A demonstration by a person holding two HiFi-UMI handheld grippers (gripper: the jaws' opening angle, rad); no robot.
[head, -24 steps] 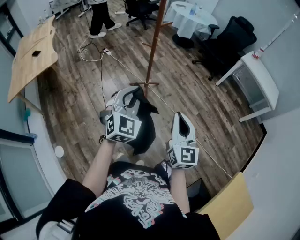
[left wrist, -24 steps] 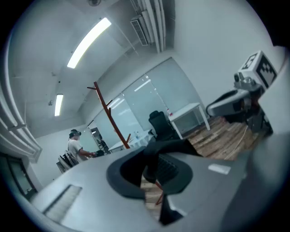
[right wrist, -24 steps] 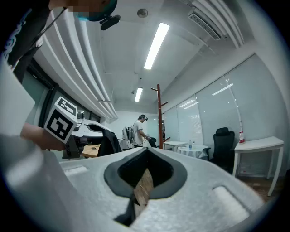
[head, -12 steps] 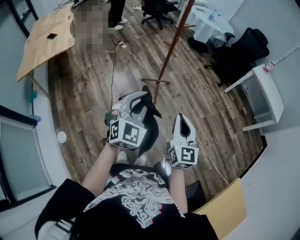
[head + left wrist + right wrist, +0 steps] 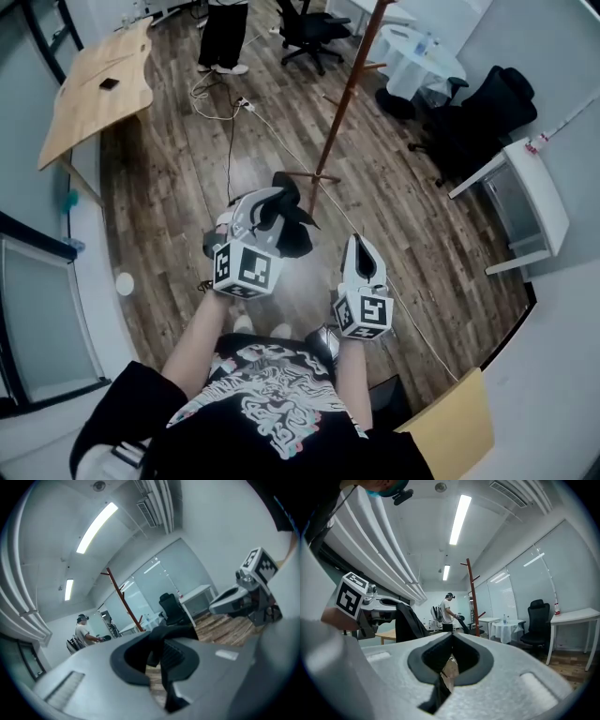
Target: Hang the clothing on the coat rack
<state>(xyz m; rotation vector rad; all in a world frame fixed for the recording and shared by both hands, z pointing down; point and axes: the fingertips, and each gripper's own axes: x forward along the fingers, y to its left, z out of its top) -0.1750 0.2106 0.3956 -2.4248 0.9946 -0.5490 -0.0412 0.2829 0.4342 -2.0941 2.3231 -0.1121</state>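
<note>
Left gripper (image 5: pixel 266 204) pinches the black clothing (image 5: pixel 296 231) while right gripper (image 5: pixel 359 247) sits pressed together, empty

The floor (image 5: pixel 169 187) is viewed steeply from above in the head view. In each gripper view, the room is faced from close behind the jaws, tilted upward. The rack (image 5: pixel 345 103) is shared by all three views.

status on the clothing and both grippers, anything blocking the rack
Left gripper shut on the black garment, held off the floor. Right gripper shut, empty. Coat rack ahead, garment not yet hung. White cable on the floor by its base.
</note>
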